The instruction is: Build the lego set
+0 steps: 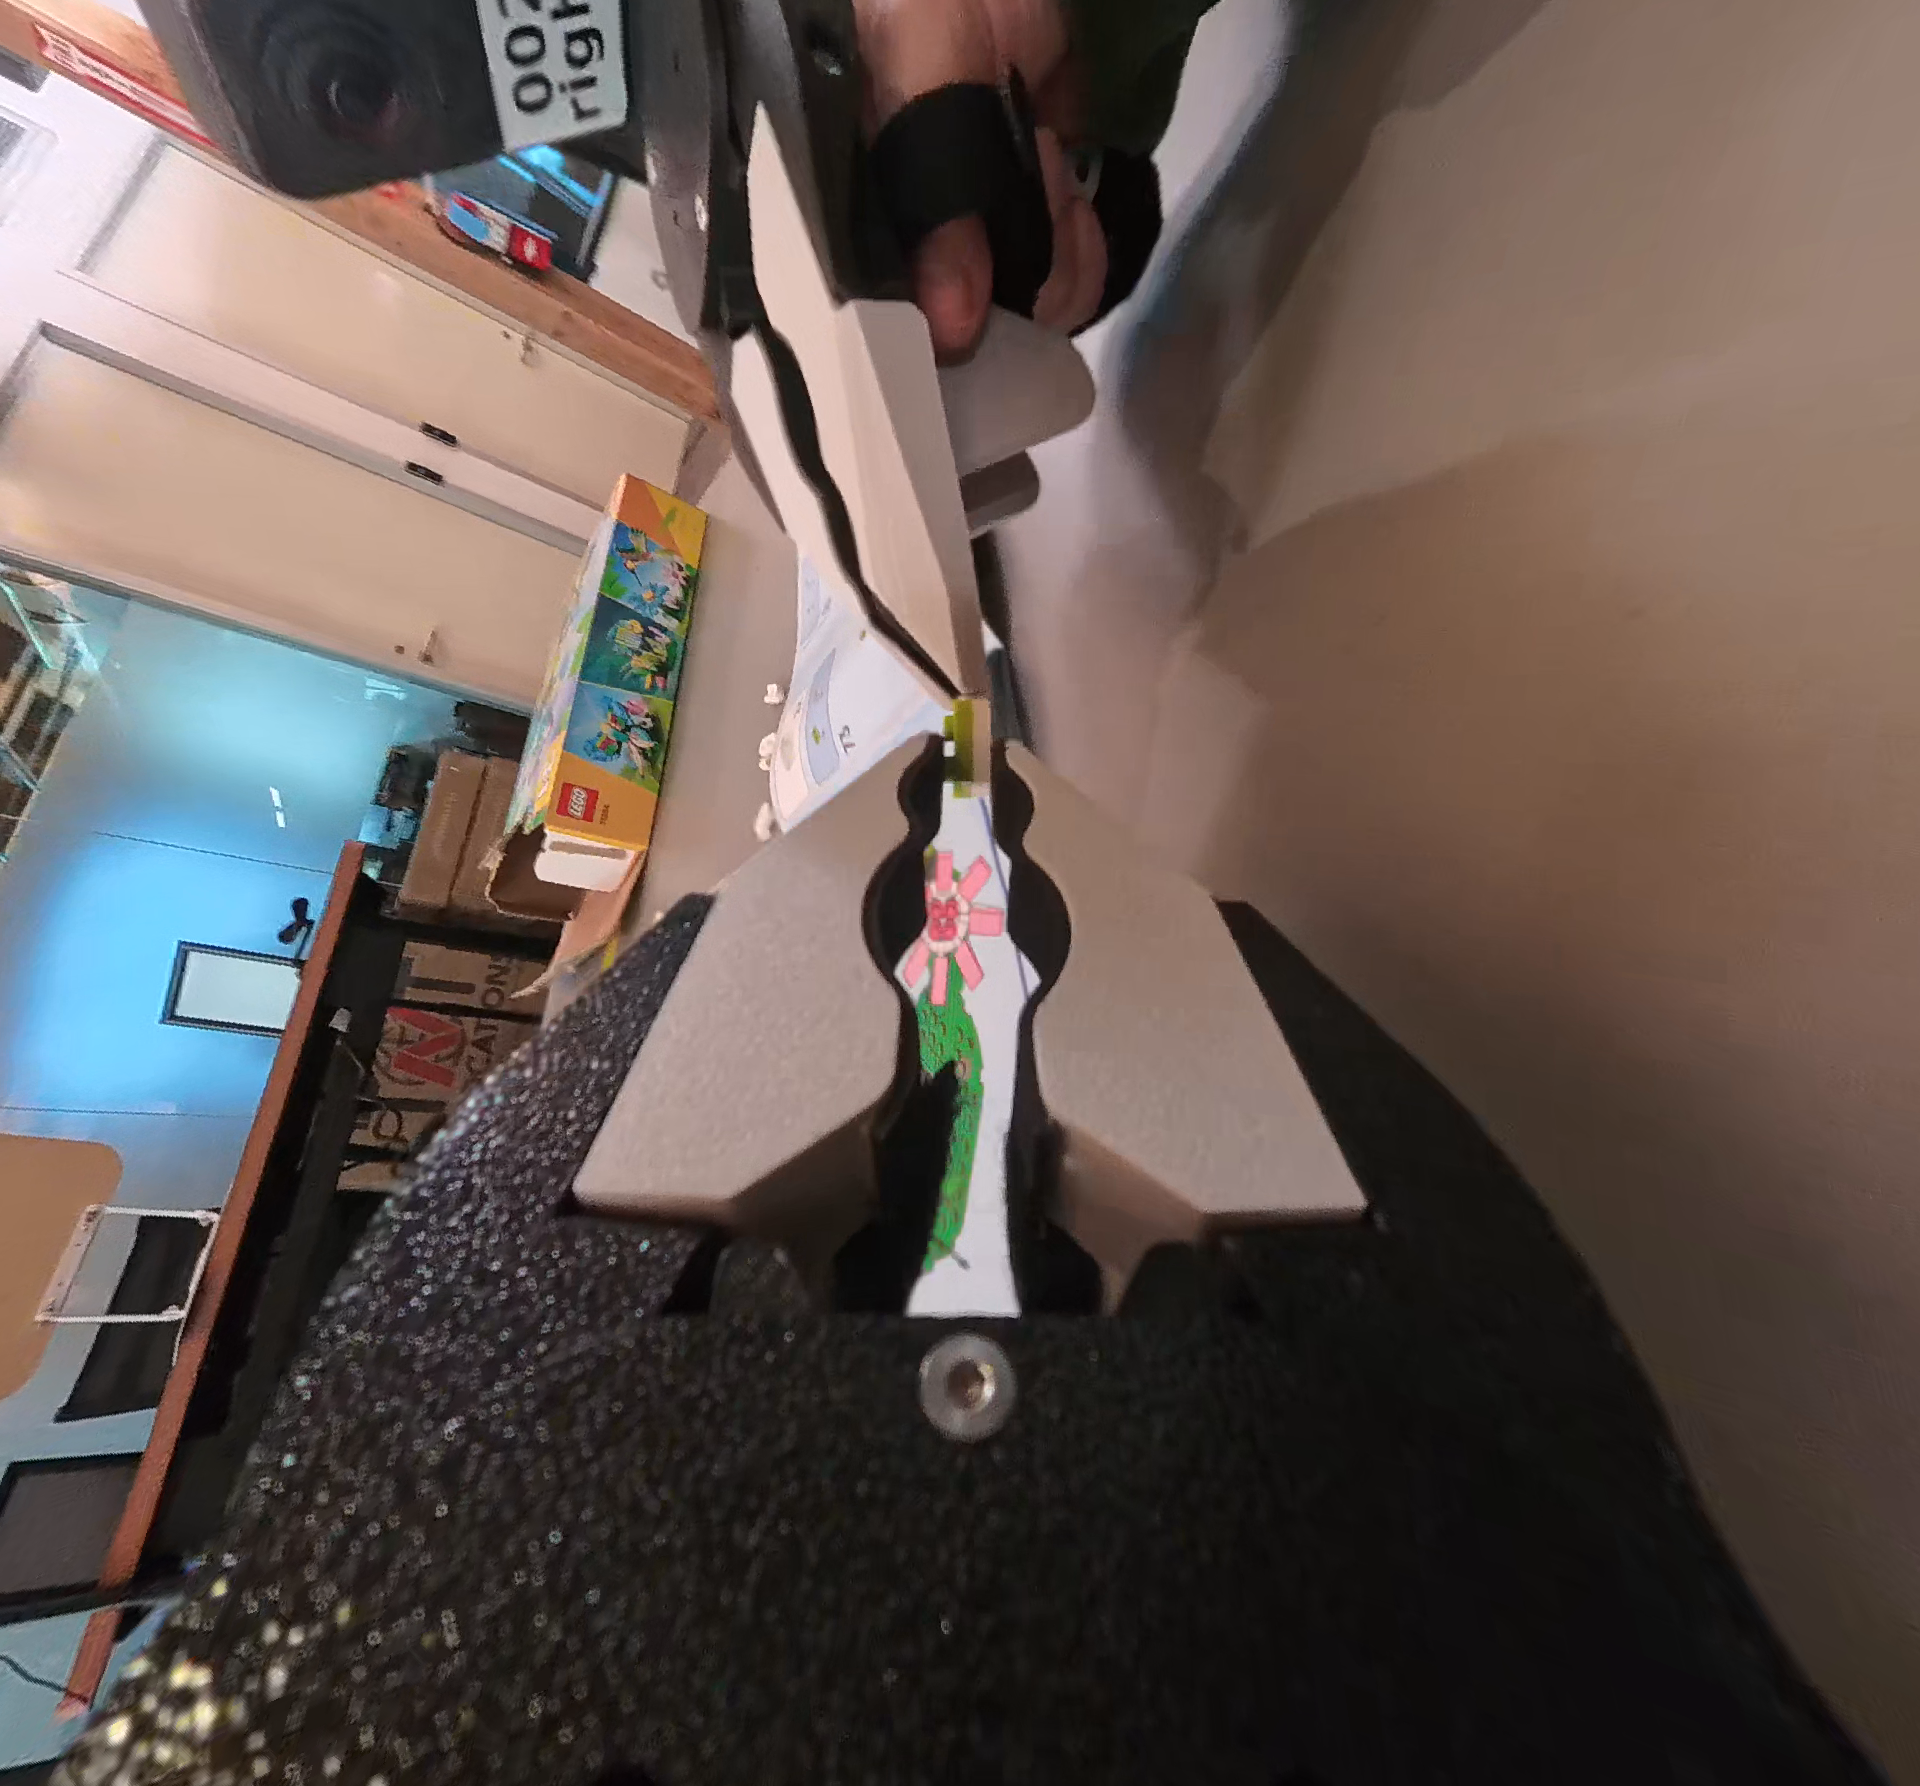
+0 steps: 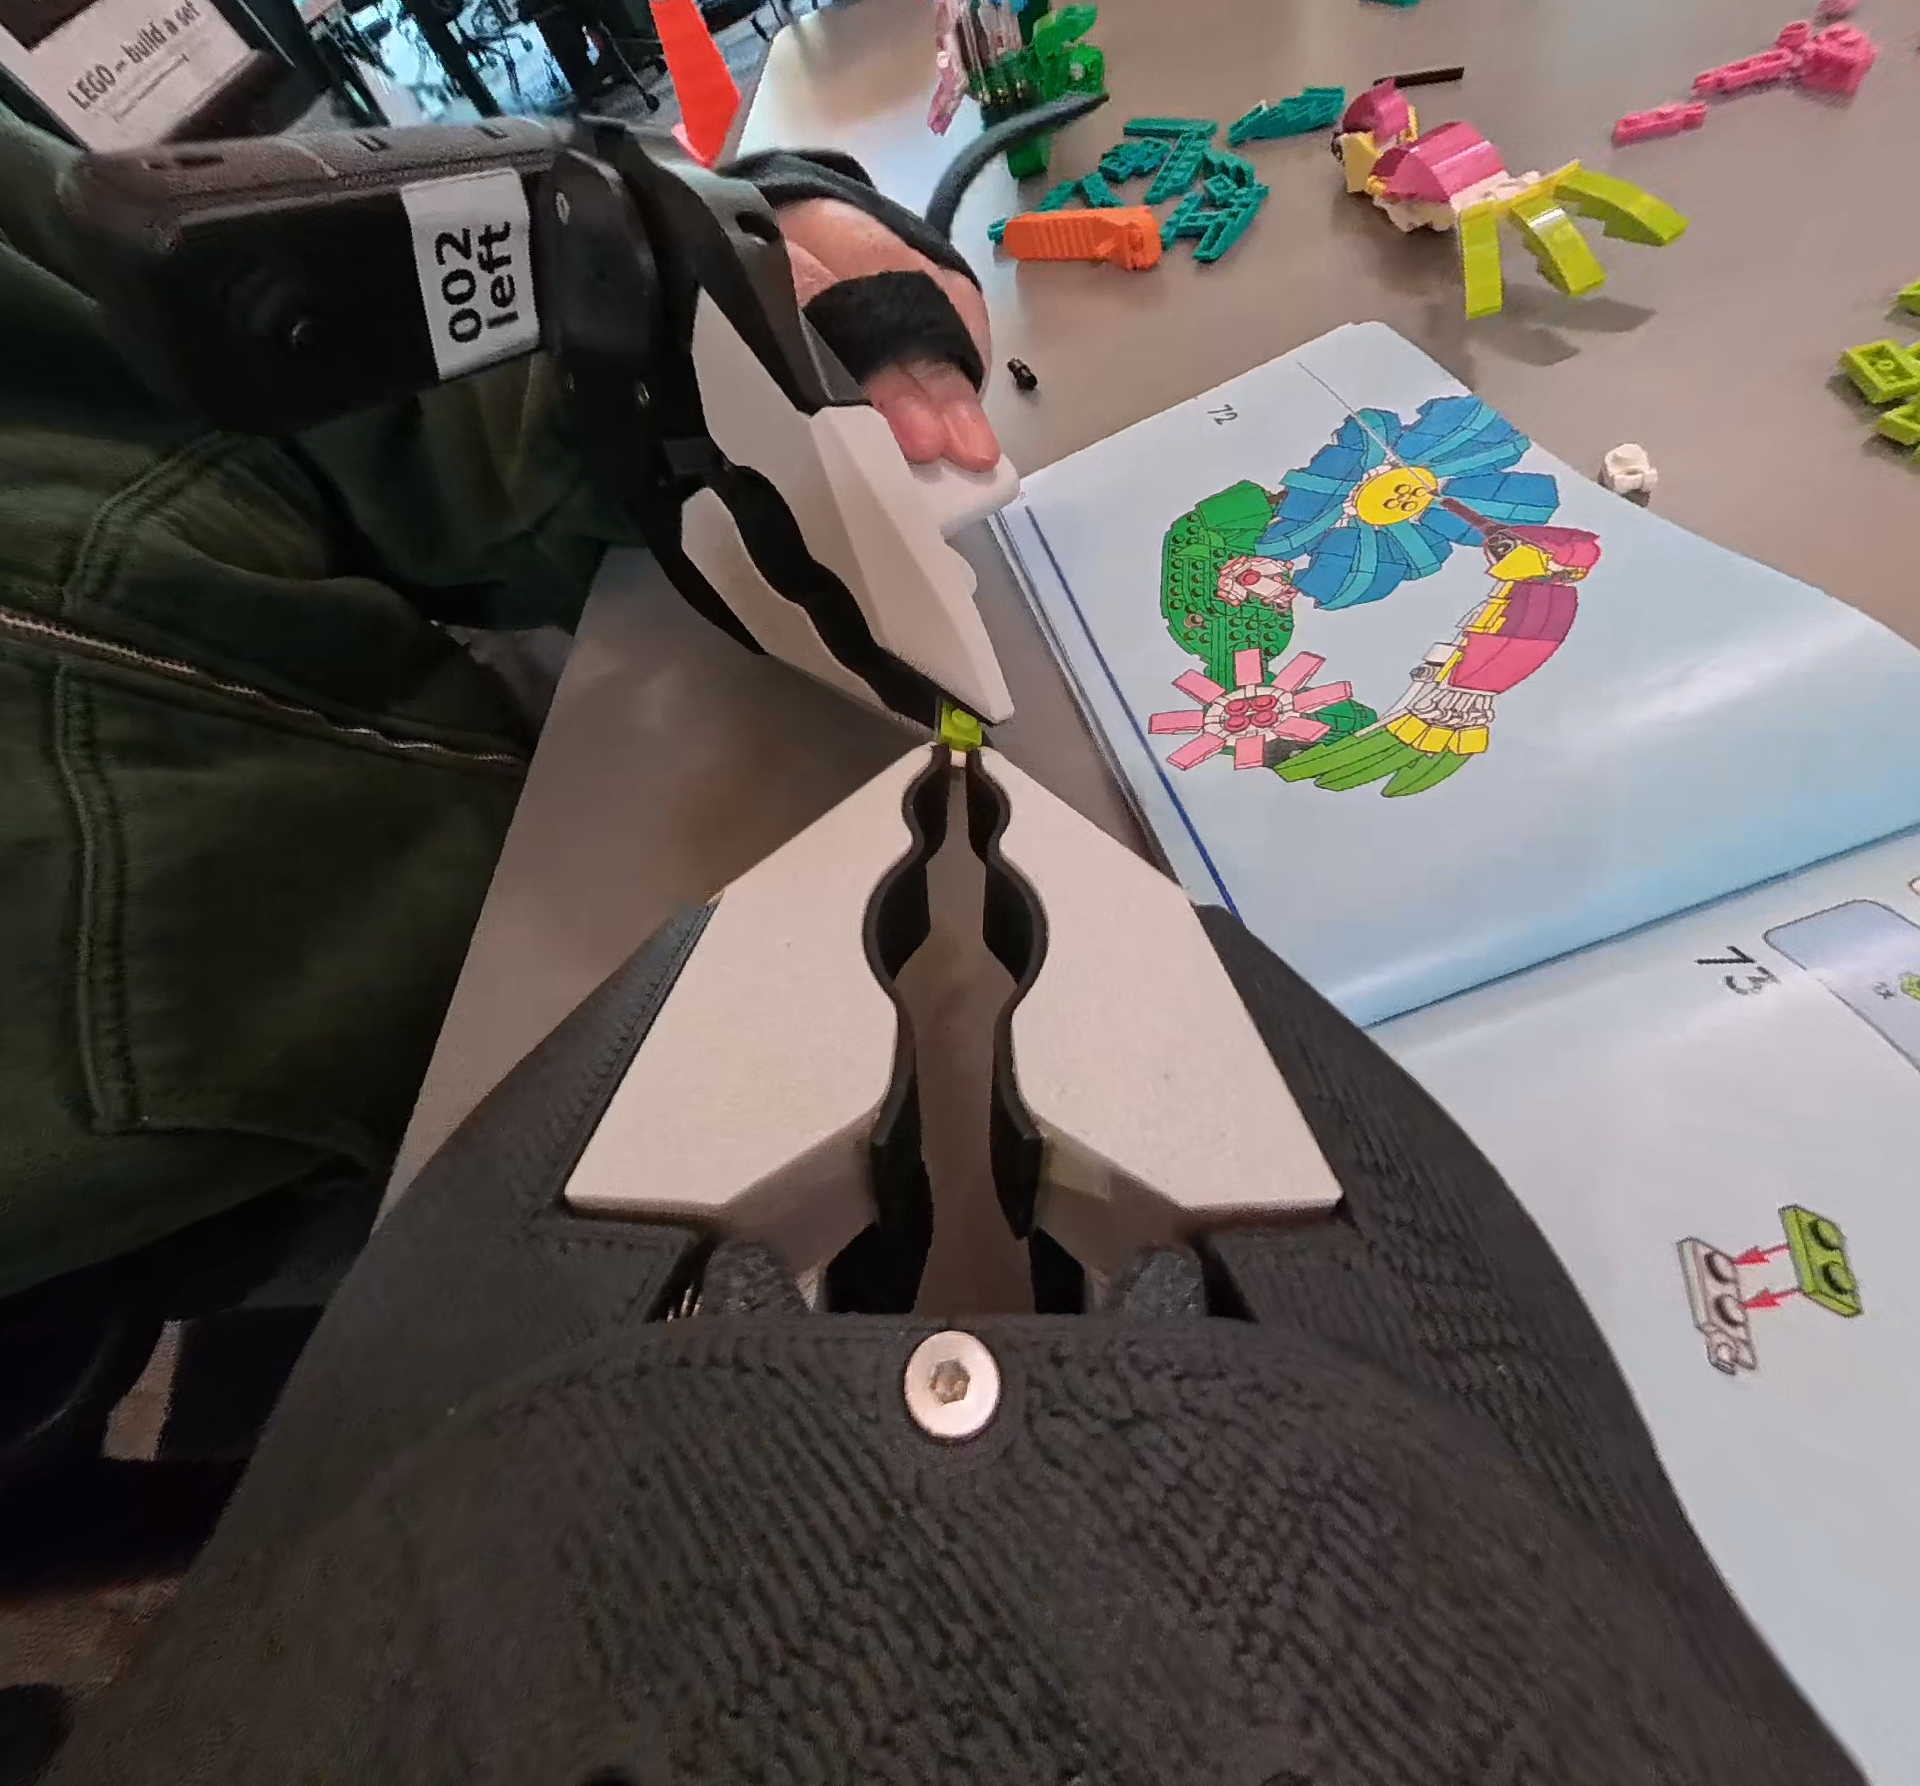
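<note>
So both sets of jaws are pinched nearly shut, tip to tip, on one tiny lime green piece [image 2: 957, 728]. The right gripper [image 2: 954, 762] nips it from below while the left gripper [image 2: 961, 716] comes down on it from above, and in the left wrist view the same lime bit [image 1: 968, 737] sits right at the meeting point. My guess is they're squeezing two small parts together in mid-air, since the open instruction booklet [image 2: 1558, 697] lying just beside shows a lime plate going onto a grey one. Can't tell if the grey part is actually in there, too small. Further out on the grey table [image 2: 1195, 302] are loose teal pieces [image 2: 1174, 178], an orange brick separator [image 2: 1081, 238] and a half-built pink and lime bird [image 2: 1475, 188].
</note>
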Demonstrator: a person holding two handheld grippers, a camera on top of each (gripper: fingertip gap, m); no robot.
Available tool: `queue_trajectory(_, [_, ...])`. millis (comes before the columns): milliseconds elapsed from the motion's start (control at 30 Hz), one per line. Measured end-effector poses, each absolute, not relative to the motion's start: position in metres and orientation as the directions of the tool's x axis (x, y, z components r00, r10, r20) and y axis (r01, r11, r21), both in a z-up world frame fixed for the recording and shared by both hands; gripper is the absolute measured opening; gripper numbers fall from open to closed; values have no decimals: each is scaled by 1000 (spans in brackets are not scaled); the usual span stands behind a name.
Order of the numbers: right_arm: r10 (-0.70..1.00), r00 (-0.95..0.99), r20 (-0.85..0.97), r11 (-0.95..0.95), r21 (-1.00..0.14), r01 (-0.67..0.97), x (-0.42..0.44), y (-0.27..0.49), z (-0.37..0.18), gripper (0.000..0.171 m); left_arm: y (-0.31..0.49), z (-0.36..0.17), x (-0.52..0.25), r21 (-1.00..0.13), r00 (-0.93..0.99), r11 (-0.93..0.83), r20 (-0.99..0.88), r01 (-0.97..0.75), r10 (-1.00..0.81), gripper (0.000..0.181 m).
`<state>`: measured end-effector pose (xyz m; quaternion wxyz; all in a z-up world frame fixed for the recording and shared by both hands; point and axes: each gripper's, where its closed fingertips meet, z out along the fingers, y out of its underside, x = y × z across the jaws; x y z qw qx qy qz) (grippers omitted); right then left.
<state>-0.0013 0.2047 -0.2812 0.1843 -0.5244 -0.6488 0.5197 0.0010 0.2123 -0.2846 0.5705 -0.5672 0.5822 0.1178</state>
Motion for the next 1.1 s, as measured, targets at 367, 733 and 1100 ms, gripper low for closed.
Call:
queue_trajectory(367, [905,-425,4,288,-743,604,12,216,-325,3,232,-231,-47,-793,697,241,-608,-560,-381,28])
queue_trajectory(733, [933,171,317,315,-948,40,24,326,-212,17,234,-222,-60,-850,762,240,-526,-468,-377,25])
queue_trajectory(1100, [770,545,331,436,-897,-70,70,367,-172,5,234,-225,-59,-829,743,254,-560,-499,-367,21])
